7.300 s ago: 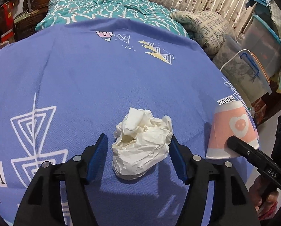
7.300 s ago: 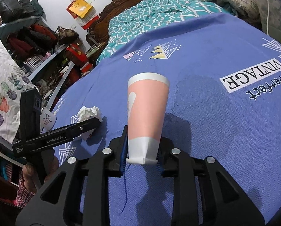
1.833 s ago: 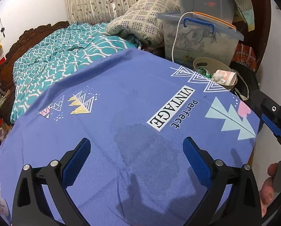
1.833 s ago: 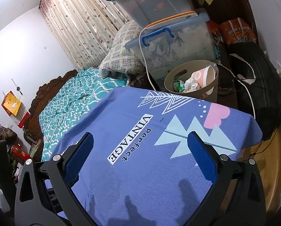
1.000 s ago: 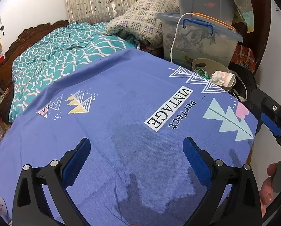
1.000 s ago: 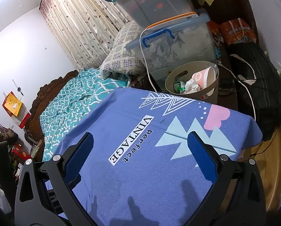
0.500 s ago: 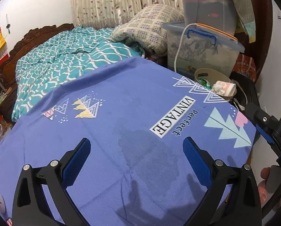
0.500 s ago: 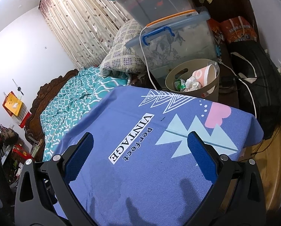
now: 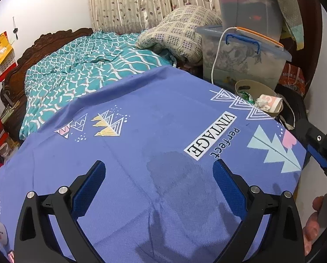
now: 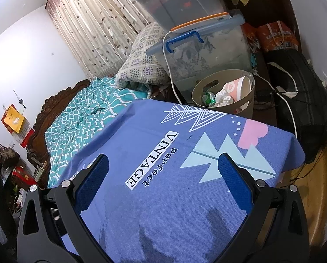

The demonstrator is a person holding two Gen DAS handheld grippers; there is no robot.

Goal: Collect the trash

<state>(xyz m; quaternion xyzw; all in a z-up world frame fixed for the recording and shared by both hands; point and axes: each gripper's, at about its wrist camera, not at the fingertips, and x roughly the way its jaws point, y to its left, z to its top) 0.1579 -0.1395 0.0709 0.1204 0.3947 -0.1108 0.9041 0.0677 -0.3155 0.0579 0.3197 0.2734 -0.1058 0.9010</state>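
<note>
Bedroom, white walls [image 10: 27,50]. Leaf-print curtain [image 9: 141,2] at back. Carved dark wood headboard [image 9: 54,41], bed under teal patterned quilt [image 9: 80,65], checked pillow [image 9: 178,37] at its end. Stacked clear storage boxes [image 10: 207,43] right, black bag [image 10: 299,100] beside them. Blue printed cloth covers the surface [image 9: 141,135]. Wood floor [image 10: 316,186] at right.

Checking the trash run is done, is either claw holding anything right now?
Nothing is held. The left claw and right claw are both open and empty.
</note>
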